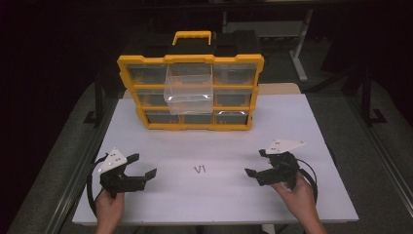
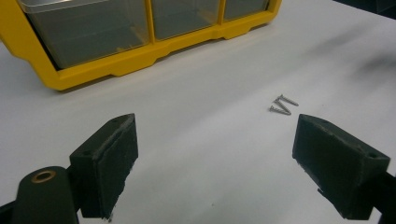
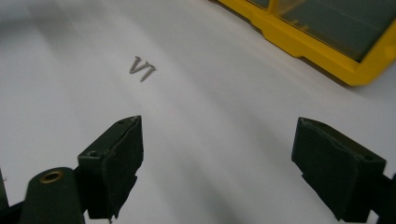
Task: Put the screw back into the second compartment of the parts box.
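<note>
White table [image 1: 292, 126]. Yellow drawer cabinet [image 1: 191, 92] stands at 12 o'clock, its clear centre drawer [image 1: 189, 87] pulled out toward the person. Small screws [image 1: 199, 169] lie loose in a cluster at table centre, near 6 o'clock of the cabinet. Left gripper [image 1: 145, 165] at 8 o'clock, jaws spread wide, nothing between them. Right gripper [image 1: 256, 163] at 4 o'clock, jaws likewise apart and empty. Both point inward at the screws.

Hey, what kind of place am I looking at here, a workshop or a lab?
Probably a lab test bench: a plain white table in a dark room, a yellow drawer organiser, three loose screws, and handheld grippers, left and right.
</note>
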Available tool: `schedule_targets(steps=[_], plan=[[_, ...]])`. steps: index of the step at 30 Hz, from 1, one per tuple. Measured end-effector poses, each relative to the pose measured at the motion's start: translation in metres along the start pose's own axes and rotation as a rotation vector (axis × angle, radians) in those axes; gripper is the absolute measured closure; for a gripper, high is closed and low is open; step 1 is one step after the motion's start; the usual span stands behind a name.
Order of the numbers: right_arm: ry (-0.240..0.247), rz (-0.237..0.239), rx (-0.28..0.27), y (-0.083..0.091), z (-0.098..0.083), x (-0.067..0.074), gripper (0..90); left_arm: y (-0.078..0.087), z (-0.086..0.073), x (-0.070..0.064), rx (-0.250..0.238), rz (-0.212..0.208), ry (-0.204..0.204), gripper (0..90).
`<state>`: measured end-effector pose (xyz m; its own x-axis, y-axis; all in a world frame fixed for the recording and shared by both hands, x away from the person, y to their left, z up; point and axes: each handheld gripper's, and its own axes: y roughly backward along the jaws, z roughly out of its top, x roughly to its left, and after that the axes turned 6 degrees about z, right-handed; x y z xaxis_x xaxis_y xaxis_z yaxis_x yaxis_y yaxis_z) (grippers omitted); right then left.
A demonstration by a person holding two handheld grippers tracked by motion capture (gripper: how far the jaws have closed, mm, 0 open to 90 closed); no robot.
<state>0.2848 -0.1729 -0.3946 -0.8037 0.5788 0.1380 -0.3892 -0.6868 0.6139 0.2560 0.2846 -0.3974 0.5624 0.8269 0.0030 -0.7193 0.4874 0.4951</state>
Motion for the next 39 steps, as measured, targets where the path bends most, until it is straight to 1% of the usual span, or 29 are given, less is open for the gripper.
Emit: schedule_targets(steps=[1, 2, 3, 4, 5, 6, 7, 8, 10, 12, 13, 14, 15, 16, 17, 18, 21, 23, 24, 28, 30, 31, 33, 34, 36, 38, 39], plan=[[0.008, 0.023, 0.013, -0.008, 0.007, 0.003, 17.7, 0.0, 0.0, 0.0, 0.0, 0.0, 0.002, 13.9], [0.009, 0.031, 0.016, -0.011, 0.009, 0.004, 17.9, 0.0, 0.0, 0.001, 0.002, 0.0, -0.001, 13.9], [0.009, 0.031, 0.016, -0.011, 0.009, 0.004, 17.9, 0.0, -0.001, 0.001, 0.0, 0.001, 0.004, 13.9], [0.012, 0.031, 0.021, -0.015, 0.012, 0.006, 18.3, 0.001, -0.001, 0.001, 0.0, 0.002, 0.009, 13.9], [0.028, 0.038, 0.034, -0.022, 0.017, 0.009, 19.8, 0.001, -0.001, 0.003, 0.006, 0.003, 0.001, 13.9], [0.037, 0.041, 0.04, -0.026, 0.019, 0.011, 19.9, 0.001, -0.001, 0.003, -0.001, 0.007, 0.013, 13.9], [0.043, 0.041, 0.043, -0.03, 0.022, 0.013, 19.8, 0.001, -0.001, 0.003, -0.001, 0.007, 0.013, 13.9], [0.043, 0.041, 0.043, -0.03, 0.022, 0.013, 19.8, 0.002, -0.001, 0.003, 0.001, 0.008, 0.016, 13.9], [0.059, 0.039, 0.052, -0.037, 0.028, 0.016, 19.7, 0.002, -0.001, 0.004, -0.001, 0.01, 0.011, 13.9], [0.058, 0.052, 0.063, -0.043, 0.033, 0.018, 19.6, 0.002, -0.001, 0.004, 0.001, 0.012, 0.009, 13.9], [0.063, 0.05, 0.08, -0.048, 0.037, 0.018, 19.4, 0.003, -0.001, 0.004, 0.005, 0.013, 0.002, 13.9], [0.063, 0.05, 0.08, -0.048, 0.037, 0.018, 19.4, 0.003, -0.001, 0.004, 0.005, 0.013, 0.002, 13.9], [0.048, 0.066, 0.098, -0.055, 0.041, 0.018, 19.6, 0.003, -0.001, 0.003, -0.001, 0.014, 0.007, 13.9], [0.048, 0.066, 0.098, -0.055, 0.041, 0.018, 19.6, 0.003, -0.001, 0.003, -0.001, 0.014, 0.007, 13.9], [0.041, 0.074, 0.108, -0.06, 0.045, 0.018, 20.4, 0.004, -0.001, 0.003, 0.001, 0.016, 0.005, 13.9], [0.041, 0.074, 0.108, -0.06, 0.045, 0.018, 20.4, 0.004, -0.001, 0.003, 0.0, 0.017, 0.005, 13.9], [0.041, 0.096, 0.115, -0.067, 0.049, 0.018, 23.7, 0.005, -0.002, 0.004, -0.003, 0.02, 0.01, 13.9], [0.03, 0.122, 0.128, -0.075, 0.052, 0.018, 27.8, 0.005, -0.002, 0.004, -0.007, 0.022, 0.012, 13.9], [0.017, 0.114, 0.141, -0.078, 0.053, 0.019, 28.2, 0.005, -0.002, 0.004, -0.004, 0.023, 0.006, 13.9], [0.025, 0.129, 0.162, -0.089, 0.06, 0.022, 32.8, 0.006, -0.002, 0.004, -0.006, 0.025, 0.01, 13.9], [0.028, 0.122, 0.175, -0.095, 0.064, 0.025, 34.8, 0.006, -0.002, 0.004, -0.003, 0.027, 0.008, 13.9], [0.027, 0.115, 0.182, -0.098, 0.066, 0.026, 36.1, 0.006, -0.002, 0.005, -0.007, 0.027, 0.015, 13.9], [0.024, 0.118, 0.186, -0.104, 0.068, 0.028, 39.7, 0.006, -0.002, 0.005, -0.007, 0.028, 0.017, 13.9], [0.008, 0.114, 0.193, -0.107, 0.069, 0.029, 41.5, 0.006, -0.002, 0.006, -0.005, 0.028, 0.015, 13.9], [0.004, 0.11, 0.215, -0.113, 0.07, 0.03, 42.9, 0.006, -0.002, 0.006, -0.005, 0.028, 0.016, 13.9], [0.008, 0.115, 0.235, -0.119, 0.071, 0.03, 45.3, 0.005, -0.002, 0.006, -0.004, 0.026, 0.015, 13.9], [0.003, 0.125, 0.24, -0.122, 0.071, 0.031, 46.4, 0.005, -0.002, 0.006, -0.005, 0.026, 0.014, 13.9]])
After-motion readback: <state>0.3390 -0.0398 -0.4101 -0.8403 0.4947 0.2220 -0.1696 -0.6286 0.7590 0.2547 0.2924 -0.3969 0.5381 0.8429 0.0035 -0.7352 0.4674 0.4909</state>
